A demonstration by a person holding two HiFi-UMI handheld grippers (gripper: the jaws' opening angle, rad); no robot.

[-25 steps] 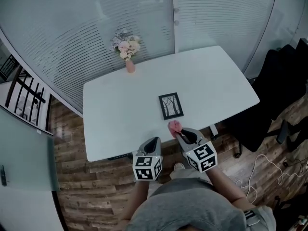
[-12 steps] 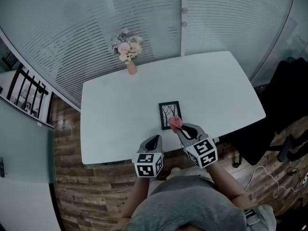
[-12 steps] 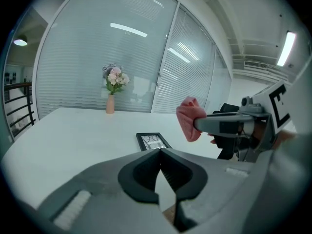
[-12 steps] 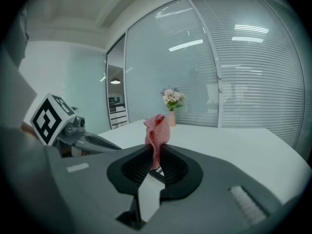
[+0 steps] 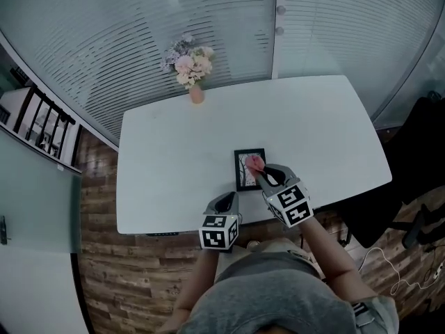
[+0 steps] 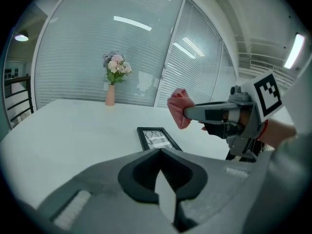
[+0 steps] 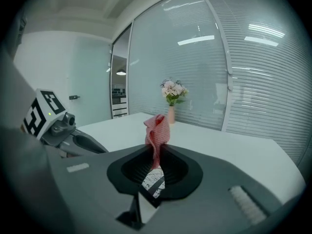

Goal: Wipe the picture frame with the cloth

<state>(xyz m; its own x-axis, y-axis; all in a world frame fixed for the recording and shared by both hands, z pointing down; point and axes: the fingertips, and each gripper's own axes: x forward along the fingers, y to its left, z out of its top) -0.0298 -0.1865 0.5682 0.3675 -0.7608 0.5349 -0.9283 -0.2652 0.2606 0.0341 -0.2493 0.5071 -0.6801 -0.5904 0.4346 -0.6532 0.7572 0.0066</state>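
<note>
My right gripper (image 5: pixel 259 172) is clamped on the pink cloth (image 5: pixel 255 162), bunched at its tips and raised just above the right side of the picture frame (image 5: pixel 246 171). The frame lies flat near the near edge of the desk (image 5: pixel 174 152). My left gripper (image 5: pixel 225 200) has its jaws together on nothing, over that edge, just left of the frame.

frame (image 5: pixel 249 170): small, black rim, bare-tree print, lies flat and face up on table (image 5: pixel 167 158) near front edge
cloth (image 5: pixel 255 163): pink, bunched, pinched in right gripper (image 5: pixel 261 175) jaws, over frame's right half, looks clear of it
</note>
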